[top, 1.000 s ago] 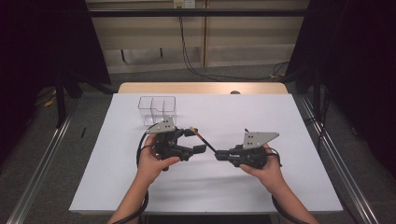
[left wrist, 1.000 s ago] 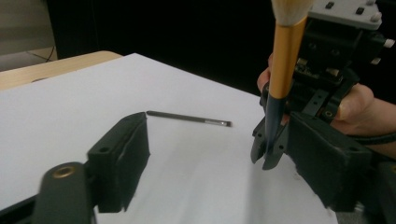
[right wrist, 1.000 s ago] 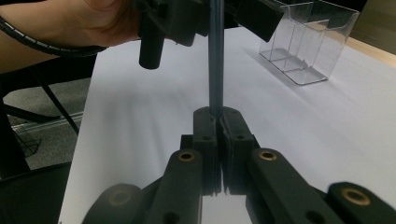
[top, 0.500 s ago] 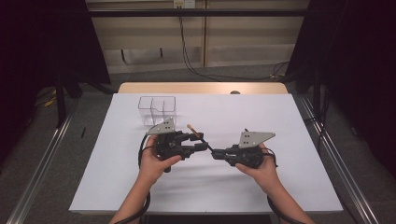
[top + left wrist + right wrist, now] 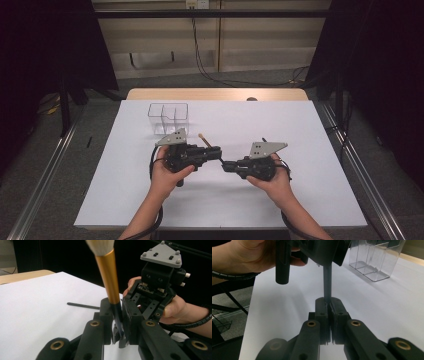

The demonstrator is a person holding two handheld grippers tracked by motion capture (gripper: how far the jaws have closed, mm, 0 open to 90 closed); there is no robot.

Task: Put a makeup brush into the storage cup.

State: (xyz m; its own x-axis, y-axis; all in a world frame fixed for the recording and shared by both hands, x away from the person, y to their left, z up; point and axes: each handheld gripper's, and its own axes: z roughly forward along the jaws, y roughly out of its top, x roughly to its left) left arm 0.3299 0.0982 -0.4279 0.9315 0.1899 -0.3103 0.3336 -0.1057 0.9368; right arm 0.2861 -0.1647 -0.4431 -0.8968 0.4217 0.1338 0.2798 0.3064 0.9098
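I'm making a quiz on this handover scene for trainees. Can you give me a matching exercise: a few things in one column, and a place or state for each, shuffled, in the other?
Things:
1. makeup brush
2. clear organiser box
3. thin black stick
4. white table cover

Places or states:
A. lying flat, alone on the cover
B. held at its dark handle by the left tool and the right tool
C. standing on the far left part of the cover
D. spread over the wooden tabletop

Pairs: 1-B, 2-C, 3-A, 4-D
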